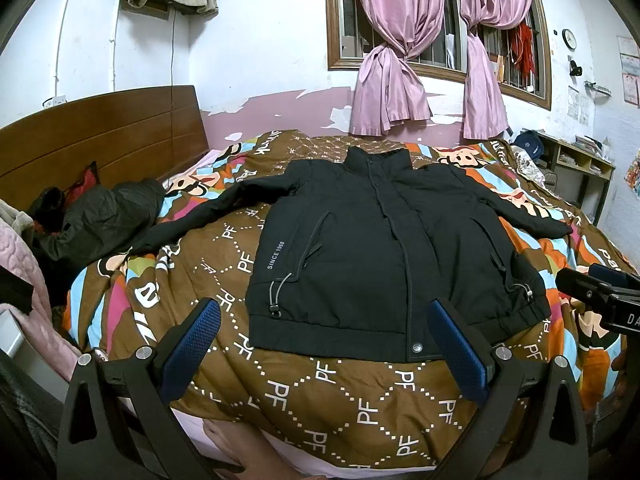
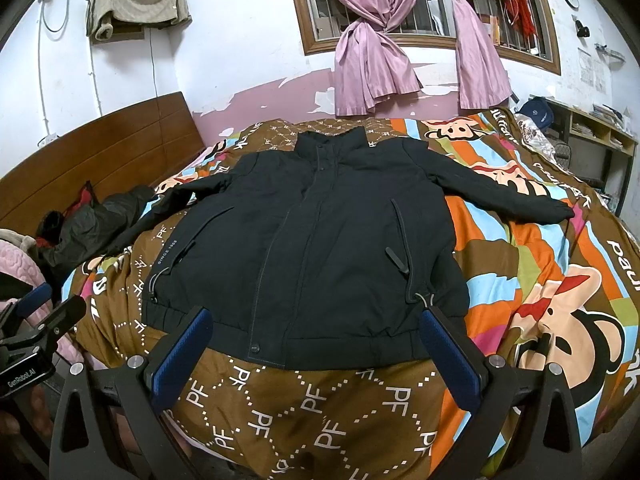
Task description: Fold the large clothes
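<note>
So both my grippers are wide open, holding nothing: left gripper [image 1: 324, 316], right gripper [image 2: 316, 326], hovering off the hem. Black jacket [image 1: 360, 248] lies flat, front up, sleeves out at 9 and 3. I'd grab a sleeve cuff first and fold inward. Patterned quilt [image 2: 320, 408] underneath, pink curtains [image 2: 372, 60] at 12.

The jacket [image 2: 320, 240] lies on the bed [image 2: 320, 400], window [image 2: 420, 8] behind it.
</note>
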